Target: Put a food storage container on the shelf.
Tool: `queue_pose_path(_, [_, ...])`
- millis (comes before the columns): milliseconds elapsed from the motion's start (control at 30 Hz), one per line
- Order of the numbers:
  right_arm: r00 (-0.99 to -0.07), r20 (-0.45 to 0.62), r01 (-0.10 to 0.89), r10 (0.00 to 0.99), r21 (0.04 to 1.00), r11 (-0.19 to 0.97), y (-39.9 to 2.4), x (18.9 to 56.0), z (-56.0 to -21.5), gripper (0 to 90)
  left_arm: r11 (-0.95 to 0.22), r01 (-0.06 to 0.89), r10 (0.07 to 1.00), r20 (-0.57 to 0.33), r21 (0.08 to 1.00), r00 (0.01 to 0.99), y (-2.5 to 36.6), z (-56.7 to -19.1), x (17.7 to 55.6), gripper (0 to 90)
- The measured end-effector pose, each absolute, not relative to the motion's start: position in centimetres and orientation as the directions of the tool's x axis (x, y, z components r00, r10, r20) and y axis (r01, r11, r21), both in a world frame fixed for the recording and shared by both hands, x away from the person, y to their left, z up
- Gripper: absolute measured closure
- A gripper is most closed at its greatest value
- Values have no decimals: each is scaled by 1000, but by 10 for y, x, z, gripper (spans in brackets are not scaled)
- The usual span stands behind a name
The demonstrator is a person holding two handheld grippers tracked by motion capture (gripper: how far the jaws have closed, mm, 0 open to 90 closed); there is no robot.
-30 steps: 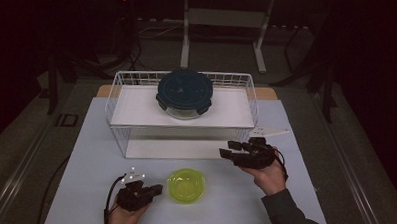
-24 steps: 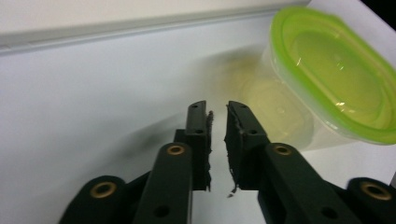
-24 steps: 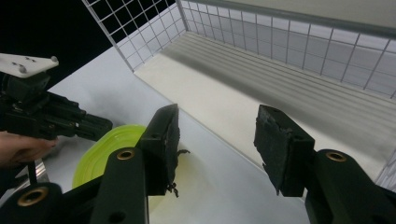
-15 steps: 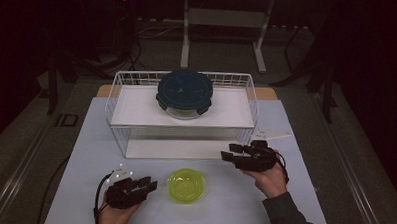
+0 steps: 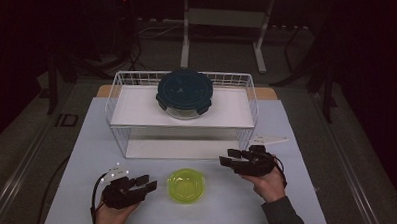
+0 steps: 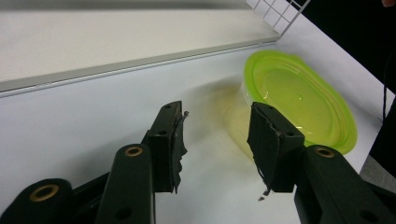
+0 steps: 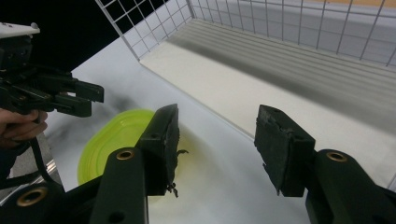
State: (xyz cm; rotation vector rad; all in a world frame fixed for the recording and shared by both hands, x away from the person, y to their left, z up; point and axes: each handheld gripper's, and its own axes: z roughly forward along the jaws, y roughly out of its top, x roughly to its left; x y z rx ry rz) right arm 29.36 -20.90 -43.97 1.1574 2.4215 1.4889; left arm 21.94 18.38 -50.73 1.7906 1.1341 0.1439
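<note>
One yellow-green plastic bowl (image 5: 186,185) sits near the front of one white table (image 5: 69,196). One white wire rack (image 5: 119,89) stands farther back, carrying one round glass container with a dark blue lid (image 5: 184,92). Two black handheld grippers appear: one left gripper (image 5: 148,184) and one right gripper (image 5: 227,157).

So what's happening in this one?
A person holds a hand-held gripper in each hand at a white table. The left hand-held gripper has just been opening, nothing between its jaws, and sits beside a yellow-green bowl on the table. The right hand-held gripper hovers open on the bowl's other side. A dark-lidded container rests on a white wire rack behind.
</note>
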Motion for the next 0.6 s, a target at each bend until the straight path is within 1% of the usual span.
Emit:
queue_pose_path(267, [-709, 329, 570, 624, 788, 233, -211, 292, -444, 490, -88, 632, 728, -383, 770, 569, 184, -504, 221, 535])
queue_pose_path(600, [-705, 364, 592, 608, 775, 223, -208, 287, -455, 491, -103, 638, 709, -394, 763, 585, 180, -502, 223, 545])
